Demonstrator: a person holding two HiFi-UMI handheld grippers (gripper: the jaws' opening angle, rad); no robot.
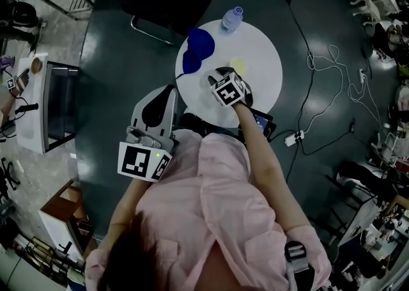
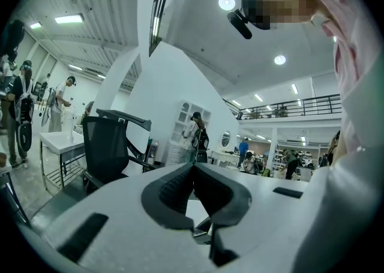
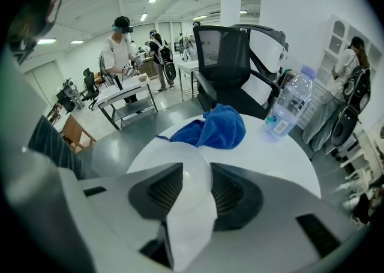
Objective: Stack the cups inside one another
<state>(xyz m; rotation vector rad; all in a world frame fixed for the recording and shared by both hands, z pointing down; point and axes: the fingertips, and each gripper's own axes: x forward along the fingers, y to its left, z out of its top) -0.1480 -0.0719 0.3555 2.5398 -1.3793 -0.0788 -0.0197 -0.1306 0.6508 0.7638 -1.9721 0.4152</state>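
Observation:
A translucent white cup [image 3: 192, 173] stands between the jaws of my right gripper [image 3: 193, 189], on the round white table [image 3: 282, 158]. The jaws stand apart on either side of it and I see no squeeze on its wall, so the gripper is open. In the head view the right gripper [image 1: 218, 77] reaches over the near part of the table [image 1: 265, 88], and its body hides the cup. A pale yellowish round shape [image 1: 238, 64] lies just right of its tip; whether it is a cup I cannot tell. My left gripper [image 1: 165, 94] hangs off the table's left side, and its pads [image 2: 180, 185] meet with nothing between them.
A crumpled blue cloth [image 1: 195, 50] [image 3: 213, 128] lies at the table's far left. A clear water bottle [image 1: 231, 20] [image 3: 289, 107] stands at the far edge. A black office chair [image 3: 231, 62] stands behind the table. Cables [image 1: 323, 66] trail over the dark floor on the right.

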